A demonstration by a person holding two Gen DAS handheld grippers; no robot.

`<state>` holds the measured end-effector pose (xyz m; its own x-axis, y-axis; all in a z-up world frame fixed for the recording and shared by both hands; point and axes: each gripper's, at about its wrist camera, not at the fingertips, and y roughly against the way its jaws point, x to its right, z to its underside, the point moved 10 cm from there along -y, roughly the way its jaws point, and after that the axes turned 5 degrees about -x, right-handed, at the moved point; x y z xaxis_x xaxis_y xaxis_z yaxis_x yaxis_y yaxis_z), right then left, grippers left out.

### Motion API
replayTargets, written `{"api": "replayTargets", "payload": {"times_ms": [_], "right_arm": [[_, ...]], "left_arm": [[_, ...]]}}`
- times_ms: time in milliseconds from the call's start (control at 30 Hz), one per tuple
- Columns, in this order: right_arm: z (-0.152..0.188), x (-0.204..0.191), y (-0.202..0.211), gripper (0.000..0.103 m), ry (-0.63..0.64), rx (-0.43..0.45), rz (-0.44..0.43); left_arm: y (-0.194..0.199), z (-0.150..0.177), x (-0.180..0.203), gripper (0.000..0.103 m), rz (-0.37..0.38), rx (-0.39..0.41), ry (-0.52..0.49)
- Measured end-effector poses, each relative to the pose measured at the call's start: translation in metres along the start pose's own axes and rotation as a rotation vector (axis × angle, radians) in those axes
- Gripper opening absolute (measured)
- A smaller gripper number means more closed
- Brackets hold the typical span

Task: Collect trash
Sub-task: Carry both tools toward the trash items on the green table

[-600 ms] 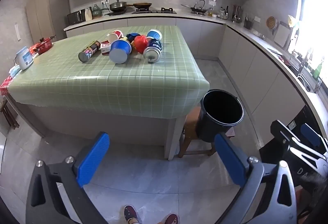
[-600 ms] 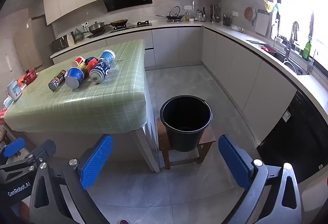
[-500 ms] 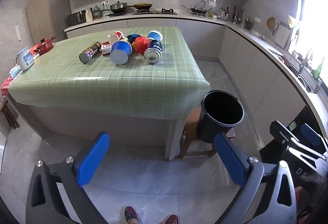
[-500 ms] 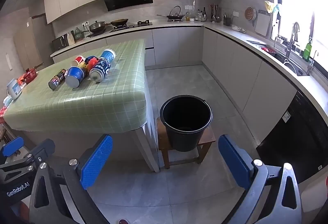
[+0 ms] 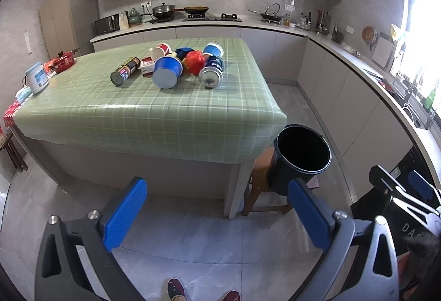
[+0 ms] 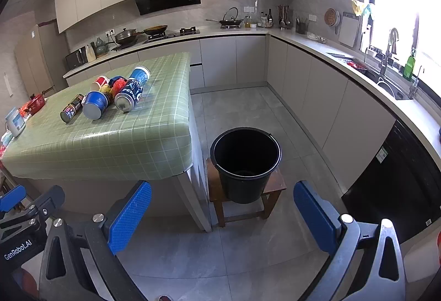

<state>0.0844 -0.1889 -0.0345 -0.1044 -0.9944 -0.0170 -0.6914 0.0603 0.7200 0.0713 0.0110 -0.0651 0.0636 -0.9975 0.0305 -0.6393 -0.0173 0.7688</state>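
Two tools, left (image 5: pixel 216 214) and right (image 6: pixel 222 214), gape wide, empty; one bucket (image 6: pixel 245 166); perhaps eight trash items (image 5: pixel 176 65).

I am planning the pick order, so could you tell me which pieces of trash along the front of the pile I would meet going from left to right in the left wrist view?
Dark can lying on its side → blue paper cup tipped over → Pepsi can lying on its side.
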Motion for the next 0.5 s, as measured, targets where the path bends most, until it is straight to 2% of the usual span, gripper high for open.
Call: {"api": "replayTargets", "payload": {"times_ms": [500], "right_arm": [[-0.0006,-0.0062,0.0018,0.103,0.009,0.006,-0.008]], "left_arm": [[0.0001,0.0013,-0.0005,0.103,-0.011,0.011,0.004]]}}
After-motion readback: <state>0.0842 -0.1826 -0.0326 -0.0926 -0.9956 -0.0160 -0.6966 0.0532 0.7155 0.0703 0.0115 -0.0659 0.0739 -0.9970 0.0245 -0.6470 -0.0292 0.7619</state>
